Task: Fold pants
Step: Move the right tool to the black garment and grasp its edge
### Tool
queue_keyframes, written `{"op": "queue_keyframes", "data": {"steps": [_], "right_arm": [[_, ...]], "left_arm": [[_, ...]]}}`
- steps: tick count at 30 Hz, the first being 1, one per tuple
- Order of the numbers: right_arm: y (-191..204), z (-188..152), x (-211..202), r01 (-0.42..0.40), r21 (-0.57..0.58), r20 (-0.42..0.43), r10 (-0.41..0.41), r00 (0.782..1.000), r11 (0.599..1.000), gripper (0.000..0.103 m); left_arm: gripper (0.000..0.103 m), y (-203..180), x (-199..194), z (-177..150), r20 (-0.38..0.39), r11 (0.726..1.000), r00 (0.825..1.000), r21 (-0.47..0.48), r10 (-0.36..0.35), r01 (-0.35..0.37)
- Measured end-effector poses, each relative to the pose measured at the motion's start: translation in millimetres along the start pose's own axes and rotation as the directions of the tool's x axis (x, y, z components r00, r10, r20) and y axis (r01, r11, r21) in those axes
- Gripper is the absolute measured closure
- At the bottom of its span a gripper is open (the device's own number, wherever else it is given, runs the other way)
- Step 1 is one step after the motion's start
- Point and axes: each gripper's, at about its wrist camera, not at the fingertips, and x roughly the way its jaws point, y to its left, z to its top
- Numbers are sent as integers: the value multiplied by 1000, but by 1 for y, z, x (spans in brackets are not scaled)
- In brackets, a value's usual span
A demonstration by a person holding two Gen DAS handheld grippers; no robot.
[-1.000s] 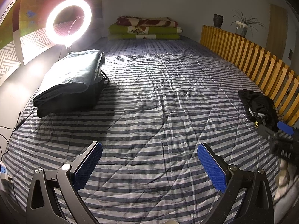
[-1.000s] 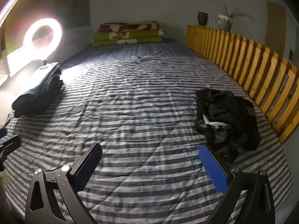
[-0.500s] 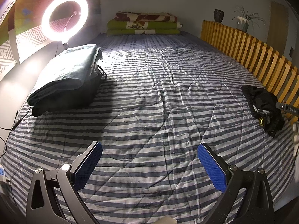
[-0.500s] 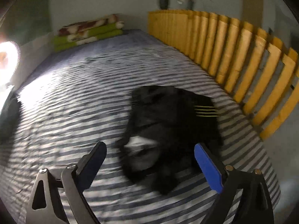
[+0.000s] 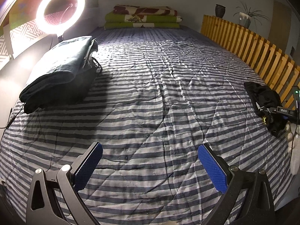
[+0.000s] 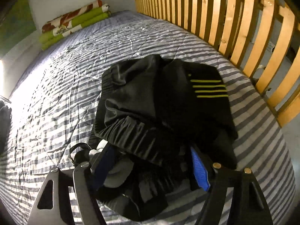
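A bed under a grey-and-white striped quilt fills the room, lit from one side by a ring light, with a wooden slat rail along the other side.

The right gripper sits over the near edge of the black pants, which lie crumpled in a heap just beside the slat rail. Its jaws are closing, with bunched fabric near the elastic waistband between them, though the pads do not clearly press on it yet. The left gripper hangs released over bare quilt, well apart from the rail, with nothing between its jaws.

Risks as I judge them: the heap is layered, so the closing jaws may pinch several folds at once, or catch the pale lining instead of the waistband, and the pants would then lift as a tangle rather than open out. So near the rail, a leg could snag or slide off the bed edge.

Hard to make out: the left pad is in shadow, the legs and hems are buried in the heap, and a small dark ring-shaped thing beside the pants is unclear
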Motion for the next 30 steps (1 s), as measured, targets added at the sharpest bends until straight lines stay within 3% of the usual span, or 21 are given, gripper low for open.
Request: {"op": "queue_keyframes", "data": {"steps": [1, 4, 6, 9, 14, 16, 19, 25, 26, 30], "right_arm": [[1, 0, 3, -26, 12, -13, 26, 1000, 1000, 67], [5, 0, 1, -91, 46, -18, 92, 996, 995, 88], [15, 1, -15, -106, 27, 19, 106, 994, 994, 91], [31, -6, -50, -195, 24, 67, 193, 979, 981, 94], [87, -32, -124, -245, -168, 83, 262, 962, 955, 95], [106, -38, -154, -272, -220, 87, 296, 951, 937, 95], [138, -44, -206, -321, -298, 111, 367, 924, 899, 96], [182, -55, -272, -449, -401, 85, 520, 850, 799, 96], [187, -60, -279, -445, -425, 79, 522, 849, 788, 96], [199, -81, -272, -368, -491, 47, 446, 894, 790, 96]], "left_arm": [[2, 1, 0, 0, 3, 1000, 1000, 1, 1, -1], [7, 8, 0, 0, 0, 1000, 1000, -9, -1, 1], [11, 17, 1, 1, -6, 999, 1000, -33, -8, 8], [17, 28, 1, 0, 6, 999, 1000, -49, 1, -1], [26, 46, -5, -5, 49, 997, 999, -81, 4, 0], [26, 55, -14, -10, 62, 990, 998, -135, -29, 37], [26, 67, -36, -20, 96, 975, 992, -201, -76, 94], [26, 98, -97, -32, 164, 976, 986, -208, -31, 65], [26, 104, -110, -36, 180, 976, 984, -209, -16, 54], [26, 112, -130, -48, 160, 978, 986, -197, -44, 75]]}}
